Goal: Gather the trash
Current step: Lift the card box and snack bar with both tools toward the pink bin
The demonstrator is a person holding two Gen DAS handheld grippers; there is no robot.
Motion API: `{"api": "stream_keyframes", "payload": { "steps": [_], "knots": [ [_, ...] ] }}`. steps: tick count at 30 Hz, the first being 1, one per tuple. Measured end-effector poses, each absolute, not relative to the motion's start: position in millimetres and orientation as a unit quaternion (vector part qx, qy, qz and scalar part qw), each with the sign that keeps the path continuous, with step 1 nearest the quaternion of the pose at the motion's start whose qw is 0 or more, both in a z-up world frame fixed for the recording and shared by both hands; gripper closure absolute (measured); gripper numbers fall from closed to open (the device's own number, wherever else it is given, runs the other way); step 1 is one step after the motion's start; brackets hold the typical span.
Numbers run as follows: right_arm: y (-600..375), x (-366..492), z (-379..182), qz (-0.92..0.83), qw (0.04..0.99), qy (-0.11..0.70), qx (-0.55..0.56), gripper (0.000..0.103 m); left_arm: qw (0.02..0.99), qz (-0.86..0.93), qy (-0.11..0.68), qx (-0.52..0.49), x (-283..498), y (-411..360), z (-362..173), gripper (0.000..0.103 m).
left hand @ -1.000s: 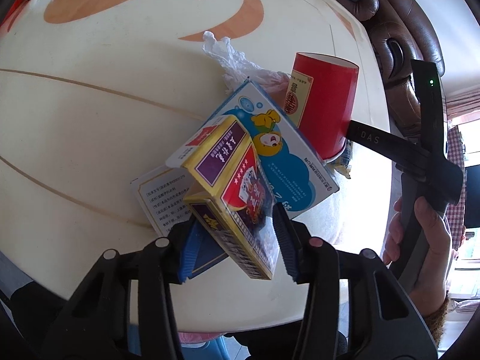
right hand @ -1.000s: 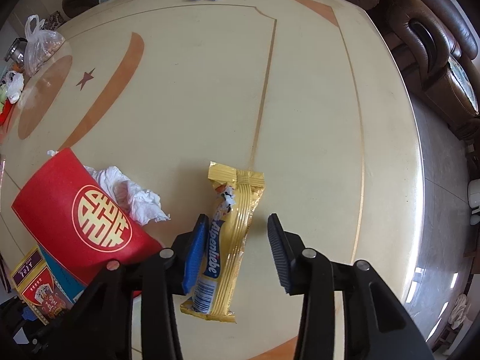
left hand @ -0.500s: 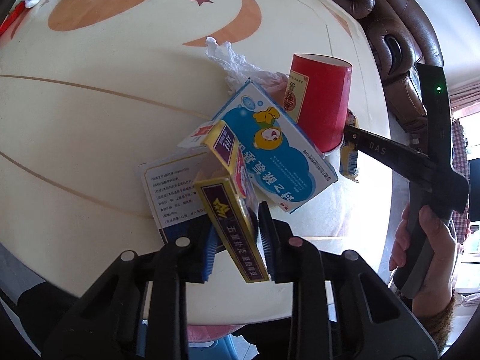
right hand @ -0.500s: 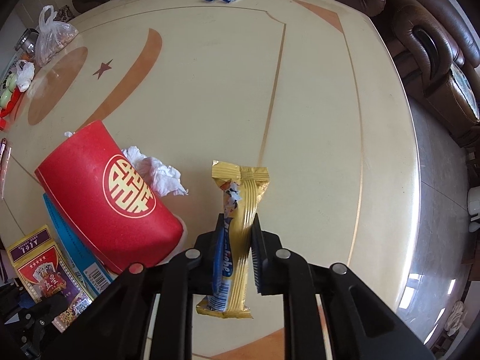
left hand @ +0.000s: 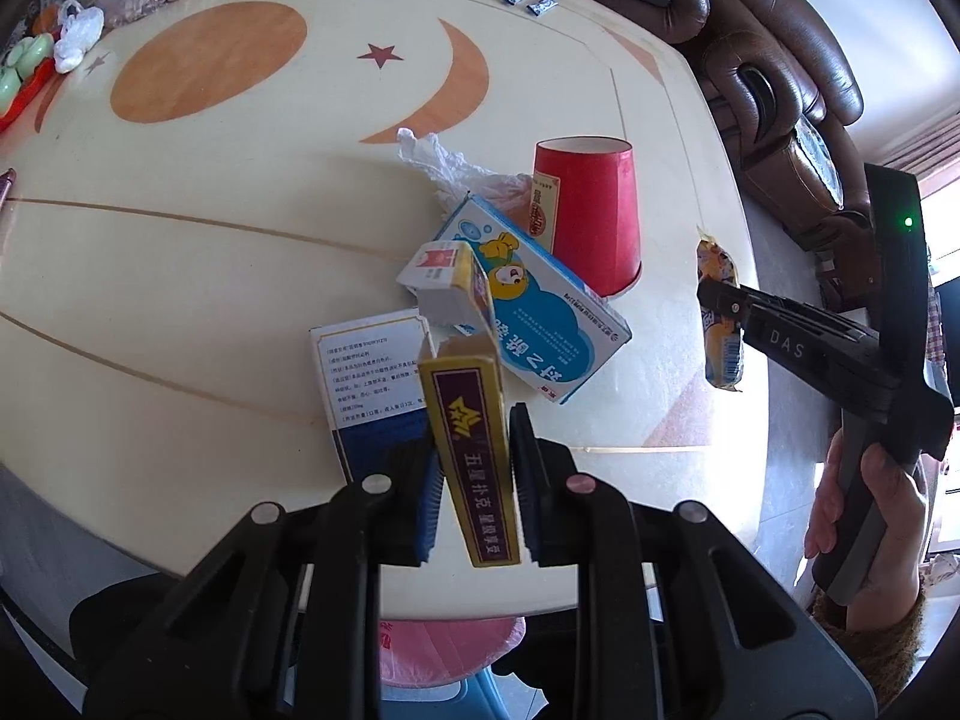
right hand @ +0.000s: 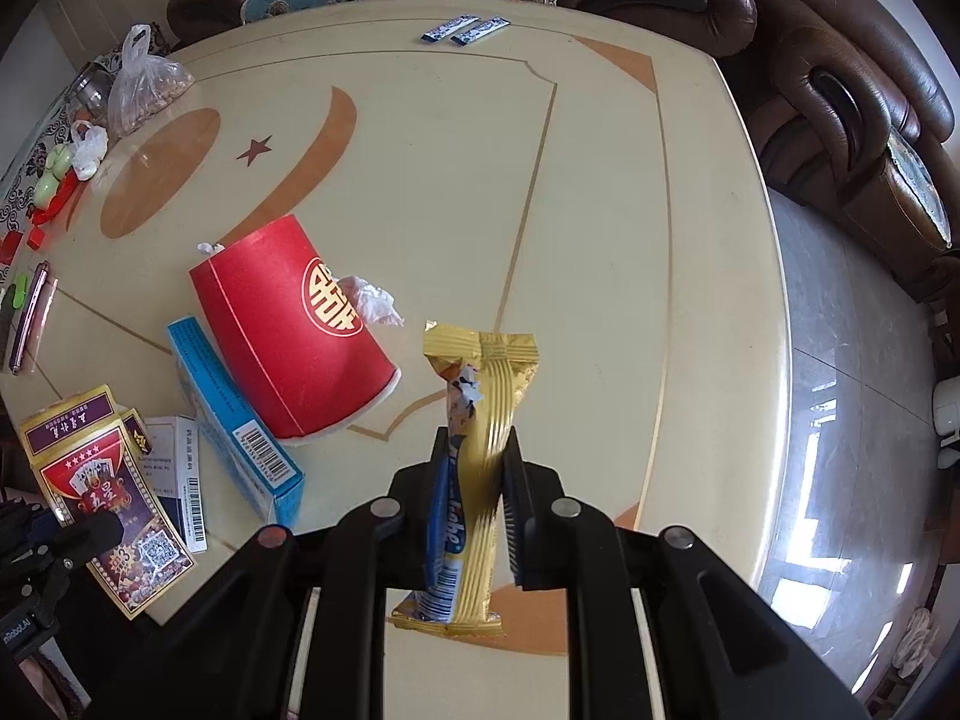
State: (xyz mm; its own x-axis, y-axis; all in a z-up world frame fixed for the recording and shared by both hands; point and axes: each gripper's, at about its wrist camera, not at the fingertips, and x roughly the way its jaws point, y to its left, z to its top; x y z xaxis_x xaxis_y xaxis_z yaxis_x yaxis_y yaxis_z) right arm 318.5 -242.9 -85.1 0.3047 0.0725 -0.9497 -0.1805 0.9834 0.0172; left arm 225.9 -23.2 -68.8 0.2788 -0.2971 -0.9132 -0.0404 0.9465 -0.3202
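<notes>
My left gripper (left hand: 471, 450) has its jaws closing tight on a yellow and purple playing-card box (left hand: 474, 438), lifted clear of the table with its flap open. The same box (right hand: 102, 492) shows at the lower left of the right wrist view. My right gripper (right hand: 474, 468) is shut on a gold snack wrapper (right hand: 489, 384), raised off the table; it also hangs at the right (left hand: 720, 336). An upside-down red paper cup (left hand: 591, 216), a blue medicine box (left hand: 540, 312), a white box (left hand: 366, 372) and a crumpled tissue (left hand: 444, 162) lie on the cream table (left hand: 180, 276).
A pink-lined bin (left hand: 444, 648) sits below the table's near edge. Two small sachets (right hand: 465, 30) lie at the far side, and a plastic bag of nuts (right hand: 144, 84) and small items at the far left. A brown sofa (right hand: 840, 90) wraps the right.
Both grippers went from open to shut, the left on the card box, the right on the gold wrapper. Both then rose, lifting their items off the table.
</notes>
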Motion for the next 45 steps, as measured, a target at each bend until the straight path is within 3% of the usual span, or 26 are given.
{"api": "stream_keyframes", "payload": {
  "steps": [11, 21, 45],
  "knots": [
    [-235.9, 246.0, -34.1, 0.098, 0.830, 0.546, -0.064, 0.087, 0.829, -0.087, 0.546, -0.082, 175.5, -18.5, -13.3, 0.081],
    [-208.5, 166.5, -13.8, 0.128, 0.834, 0.529, -0.088, 0.087, 0.841, -0.091, 0.529, -0.064, 127.0, -10.8, -1.2, 0.081],
    [-151.0, 22.4, -70.4, 0.181, 0.827, 0.525, -0.093, 0.087, 0.834, -0.125, 0.536, -0.028, 28.6, -16.1, -60.8, 0.081]
  ]
}}
